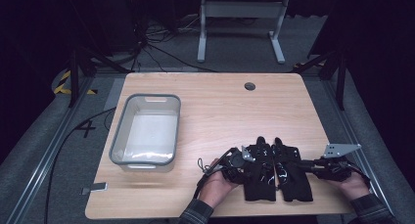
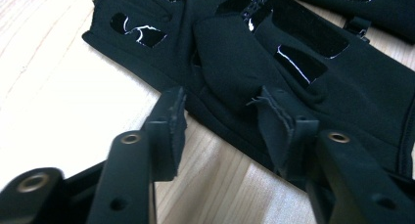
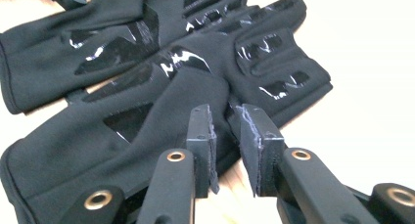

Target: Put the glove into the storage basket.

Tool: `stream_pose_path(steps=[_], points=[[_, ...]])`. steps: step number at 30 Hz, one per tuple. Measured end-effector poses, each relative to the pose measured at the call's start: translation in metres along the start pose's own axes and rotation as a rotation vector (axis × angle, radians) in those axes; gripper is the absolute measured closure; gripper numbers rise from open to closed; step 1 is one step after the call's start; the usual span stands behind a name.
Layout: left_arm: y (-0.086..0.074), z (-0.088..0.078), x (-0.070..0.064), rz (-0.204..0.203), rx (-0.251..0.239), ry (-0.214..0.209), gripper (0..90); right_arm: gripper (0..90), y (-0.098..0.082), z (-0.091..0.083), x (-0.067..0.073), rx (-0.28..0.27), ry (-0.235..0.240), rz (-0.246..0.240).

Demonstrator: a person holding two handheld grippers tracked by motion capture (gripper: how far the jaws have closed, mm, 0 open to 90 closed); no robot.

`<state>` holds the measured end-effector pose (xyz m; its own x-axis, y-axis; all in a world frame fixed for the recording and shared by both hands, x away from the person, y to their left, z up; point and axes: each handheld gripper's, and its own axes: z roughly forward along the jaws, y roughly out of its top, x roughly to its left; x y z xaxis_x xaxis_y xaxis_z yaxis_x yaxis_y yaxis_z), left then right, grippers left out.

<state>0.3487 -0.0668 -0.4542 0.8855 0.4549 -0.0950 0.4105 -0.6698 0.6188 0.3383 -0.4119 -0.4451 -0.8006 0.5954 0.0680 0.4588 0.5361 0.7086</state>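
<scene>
Tongs: left tongs (image 2: 222, 123) spread wide astride the left glove (image 1: 258, 172) thumb; right tongs (image 3: 227, 136) nearly clenched at the right glove (image 1: 292, 172) edge, pinch uncertain. 2 gloves, table (image 1: 220, 106) front: soft, light, limp; take by thumb or cuff.

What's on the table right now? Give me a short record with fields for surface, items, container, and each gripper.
surface: light wooden table
items: two black gloves lying flat side by side near the front edge
container: grey bin, left side of the table, looks empty
left gripper: jaws open, at the edge of a glove, one tip touching the fabric
right gripper: jaws close together at a glove's edge; whether they pinch fabric is unclear
</scene>
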Motion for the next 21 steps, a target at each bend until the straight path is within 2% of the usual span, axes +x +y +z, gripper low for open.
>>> stream_pose_path(steps=[5, 10, 13, 15, 18, 21], points=[[0.001, 0.000, -0.002, -0.012, -0.003, 0.013, 68.8, 74.3, -0.003, 0.004, -0.002, 0.032, 0.002, -0.002], [0.002, 0.002, -0.001, -0.051, -0.015, 0.002, 84.6, 76.1, -0.003, 0.006, 0.001, 0.045, -0.003, -0.017], [0.001, 0.001, 0.002, -0.090, -0.030, -0.013, 87.0, 81.6, -0.002, 0.006, 0.002, 0.045, 0.007, -0.019], [0.001, 0.000, 0.003, -0.098, -0.035, -0.024, 87.1, 83.3, -0.002, 0.006, 0.003, 0.045, 0.011, -0.021], [0.001, -0.009, 0.008, -0.135, -0.088, -0.073, 87.3, 84.2, -0.001, 0.008, 0.004, 0.045, 0.013, -0.025], [0.000, -0.016, 0.012, -0.152, -0.135, -0.108, 87.3, 84.2, 0.001, 0.009, 0.005, 0.045, 0.017, -0.030]])
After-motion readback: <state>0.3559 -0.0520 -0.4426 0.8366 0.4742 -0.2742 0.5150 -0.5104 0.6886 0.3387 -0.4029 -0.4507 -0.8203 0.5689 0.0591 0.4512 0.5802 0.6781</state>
